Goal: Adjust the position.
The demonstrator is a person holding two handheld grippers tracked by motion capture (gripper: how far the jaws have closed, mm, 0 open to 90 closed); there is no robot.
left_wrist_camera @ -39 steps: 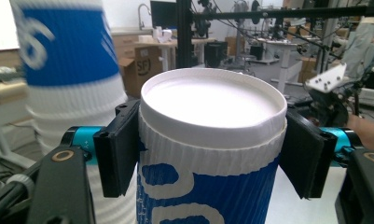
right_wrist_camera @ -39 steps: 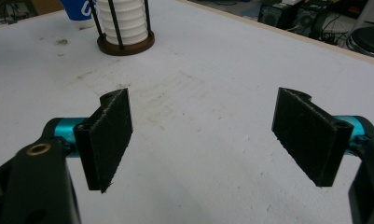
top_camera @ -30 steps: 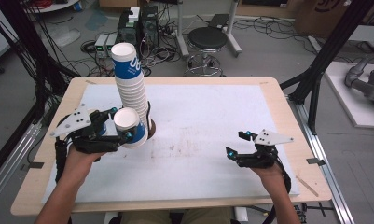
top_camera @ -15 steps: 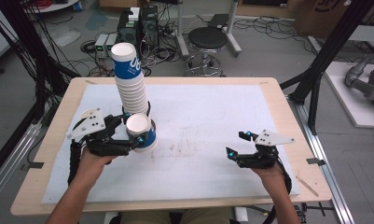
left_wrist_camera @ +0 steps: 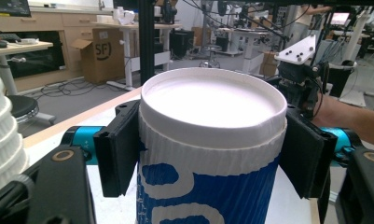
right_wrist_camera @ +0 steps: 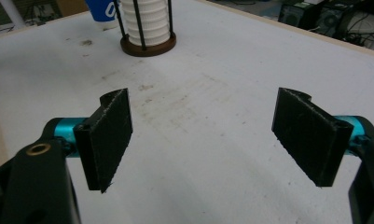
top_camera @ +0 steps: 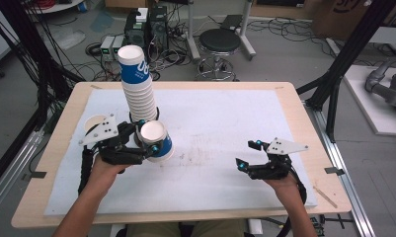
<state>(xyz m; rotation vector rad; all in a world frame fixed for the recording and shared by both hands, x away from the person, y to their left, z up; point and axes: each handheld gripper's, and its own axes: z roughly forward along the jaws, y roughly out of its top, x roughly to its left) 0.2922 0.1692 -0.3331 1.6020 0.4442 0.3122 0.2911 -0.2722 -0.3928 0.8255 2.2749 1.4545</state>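
Observation:
A tall stack of white ribbed paper cups (top_camera: 138, 94), topped by a blue-printed one, stands in a wire holder with a brown base (right_wrist_camera: 148, 45) at the table's left. My left gripper (top_camera: 148, 135) is shut on a single blue-and-white paper cup (top_camera: 157, 141), held upright just in front of and right of the stack. In the left gripper view both black pads clamp the cup (left_wrist_camera: 212, 154) under its rim. My right gripper (top_camera: 248, 154) hovers open over the mat at the right, nothing between its pads (right_wrist_camera: 107, 135).
A white mat (top_camera: 225, 118) covers the wooden table (top_camera: 294, 103). Another white cup (top_camera: 92, 123) sits at the left, behind my left gripper's grey plate. Beyond the far edge are a stool (top_camera: 220, 42) and cables on the floor.
My left gripper has carried the single cup to the right and slightly nearer, off the stack's side. The right gripper has stayed where it was, open.

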